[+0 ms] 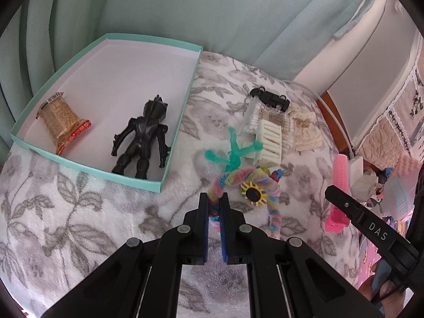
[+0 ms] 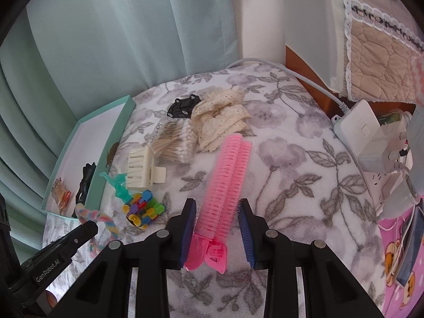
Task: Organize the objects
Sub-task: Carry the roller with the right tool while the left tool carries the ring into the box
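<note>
Left wrist: left gripper [image 1: 214,201] pinching pastel rope [image 1: 273,206].

Green curtain [image 2: 106,39], white power strip [image 2: 357,124]

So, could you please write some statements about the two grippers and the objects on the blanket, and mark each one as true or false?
1. The left gripper is shut on the pastel chenille stem. True.
2. The right gripper is clamped tight on the pink hair roller clip. False: its jaws stand open on either side of the clip, which lies on the floral blanket.
3. The black action figure lies inside the teal box. True.
4. The snack packet lies on the blanket outside the box. False: it is inside the box, beside the figure.
5. The black toy car is in the box. False: it sits on the blanket near the cotton swabs.
</note>
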`<state>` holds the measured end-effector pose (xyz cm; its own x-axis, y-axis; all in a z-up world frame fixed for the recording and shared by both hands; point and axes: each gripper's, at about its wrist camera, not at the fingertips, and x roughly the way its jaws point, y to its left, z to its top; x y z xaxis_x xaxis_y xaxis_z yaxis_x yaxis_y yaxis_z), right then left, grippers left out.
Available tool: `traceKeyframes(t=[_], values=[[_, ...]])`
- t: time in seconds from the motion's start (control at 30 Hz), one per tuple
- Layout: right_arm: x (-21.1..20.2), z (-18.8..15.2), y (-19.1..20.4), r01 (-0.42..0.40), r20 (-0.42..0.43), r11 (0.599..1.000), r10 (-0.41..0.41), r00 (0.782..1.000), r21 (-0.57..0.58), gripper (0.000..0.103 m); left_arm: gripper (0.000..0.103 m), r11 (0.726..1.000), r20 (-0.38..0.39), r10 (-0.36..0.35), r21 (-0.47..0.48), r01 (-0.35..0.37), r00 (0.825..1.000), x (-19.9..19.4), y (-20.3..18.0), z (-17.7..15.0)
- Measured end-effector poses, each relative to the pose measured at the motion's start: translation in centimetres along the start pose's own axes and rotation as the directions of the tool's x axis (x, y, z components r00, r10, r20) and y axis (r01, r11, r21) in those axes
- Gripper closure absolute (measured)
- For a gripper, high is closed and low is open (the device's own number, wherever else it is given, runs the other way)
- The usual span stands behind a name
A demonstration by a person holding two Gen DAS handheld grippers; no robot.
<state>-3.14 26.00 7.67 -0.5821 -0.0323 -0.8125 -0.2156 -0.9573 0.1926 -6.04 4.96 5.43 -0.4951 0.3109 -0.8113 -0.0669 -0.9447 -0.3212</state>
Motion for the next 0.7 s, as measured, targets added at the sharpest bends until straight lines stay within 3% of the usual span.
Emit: traceKeyframes(t=[0.27,0.7], values=[[-0.5,1.4,4.3,-0.018,0.029,0.996,0.02,0.999,-0.084,0.068,0.096,0.998,0.106,0.011,-0.064,-0.004,0.994,-2.4,3.1,2.8],[1.6,2.5,12.2,-0.075,0.009,0.974,0.079,0.997,-0.212,0.068,0.096,0.969,0.168,0.112,-0.239,-0.07,0.979,-3.9,12.4,5.6]])
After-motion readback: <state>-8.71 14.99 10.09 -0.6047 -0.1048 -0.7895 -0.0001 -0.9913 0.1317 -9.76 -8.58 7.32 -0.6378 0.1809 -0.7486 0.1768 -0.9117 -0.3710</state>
